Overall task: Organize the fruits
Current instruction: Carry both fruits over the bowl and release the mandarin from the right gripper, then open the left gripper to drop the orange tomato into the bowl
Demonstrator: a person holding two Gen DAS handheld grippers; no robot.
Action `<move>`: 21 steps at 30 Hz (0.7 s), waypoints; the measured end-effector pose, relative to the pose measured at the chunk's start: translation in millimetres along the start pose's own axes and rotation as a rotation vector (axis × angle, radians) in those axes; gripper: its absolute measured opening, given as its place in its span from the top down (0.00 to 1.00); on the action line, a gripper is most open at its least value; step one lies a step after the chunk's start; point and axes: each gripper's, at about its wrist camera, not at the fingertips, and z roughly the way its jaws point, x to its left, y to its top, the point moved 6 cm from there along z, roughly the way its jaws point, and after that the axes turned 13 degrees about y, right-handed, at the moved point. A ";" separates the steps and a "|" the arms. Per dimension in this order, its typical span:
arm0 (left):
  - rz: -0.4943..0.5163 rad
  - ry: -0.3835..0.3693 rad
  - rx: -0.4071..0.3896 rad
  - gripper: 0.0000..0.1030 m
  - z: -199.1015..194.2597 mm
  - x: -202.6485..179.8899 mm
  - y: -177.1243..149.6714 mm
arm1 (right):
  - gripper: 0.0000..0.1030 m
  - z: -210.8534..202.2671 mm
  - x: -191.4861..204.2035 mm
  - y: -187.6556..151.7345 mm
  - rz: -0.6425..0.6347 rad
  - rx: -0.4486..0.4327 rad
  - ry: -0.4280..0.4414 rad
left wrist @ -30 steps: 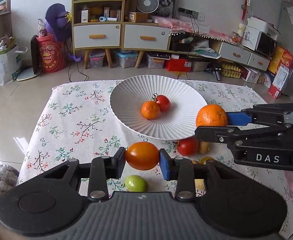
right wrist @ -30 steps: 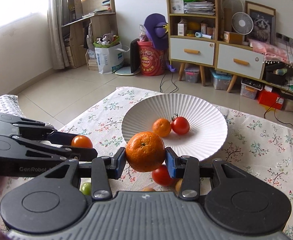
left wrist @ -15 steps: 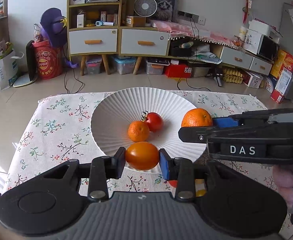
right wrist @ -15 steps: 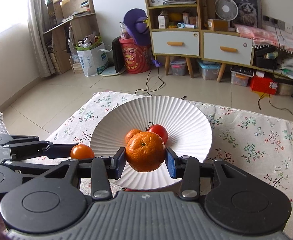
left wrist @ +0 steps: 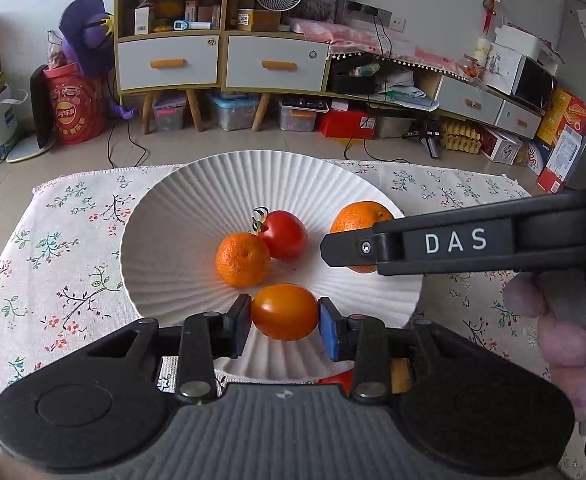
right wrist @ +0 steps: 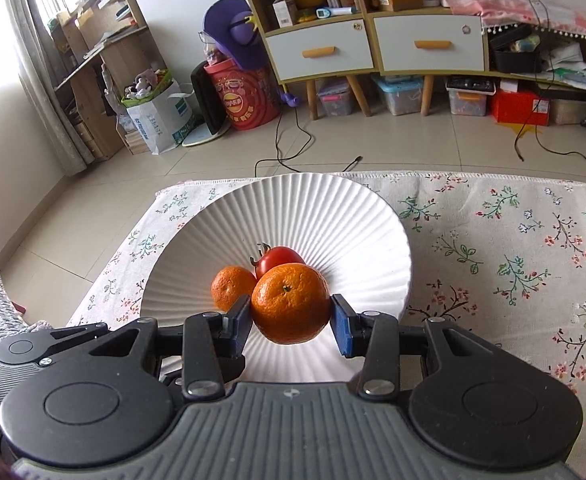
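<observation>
A white ribbed plate [left wrist: 181, 216] [right wrist: 333, 216] sits on the floral tablecloth. A small mandarin [left wrist: 241, 259] [right wrist: 231, 287] and a red tomato [left wrist: 284, 233] [right wrist: 279, 257] lie in it. My left gripper [left wrist: 285, 318] is shut on an orange tomato [left wrist: 284, 312], held over the plate's near rim. My right gripper [right wrist: 291, 316] is shut on a large mandarin [right wrist: 291, 303] above the plate's near side. In the left wrist view the right gripper's fingers [left wrist: 433, 246] cross from the right, with the large mandarin [left wrist: 359, 216] behind them.
The floral tablecloth [left wrist: 61, 264] [right wrist: 513, 248] covers the low table. A red fruit [left wrist: 337, 380] and a yellow piece [left wrist: 400, 372] show under the left gripper, off the plate. Cabinets, boxes and cables stand on the floor beyond the far edge.
Both grippers have moved forward over the plate with their fruits still held. The loose fruits on the cloth have slipped beneath the left gripper.
</observation>
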 end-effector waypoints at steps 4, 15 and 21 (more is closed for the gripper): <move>-0.012 0.008 0.001 0.76 5.7 -1.8 0.5 | 0.63 7.0 -2.0 -1.4 -0.001 0.021 -0.006; -0.050 0.015 0.000 0.76 13.2 -8.8 6.0 | 0.61 10.5 -3.6 -1.3 0.001 0.020 -0.003; -0.057 0.026 -0.003 0.62 9.2 -10.6 5.4 | 0.56 3.2 -2.0 -1.0 0.009 0.011 0.014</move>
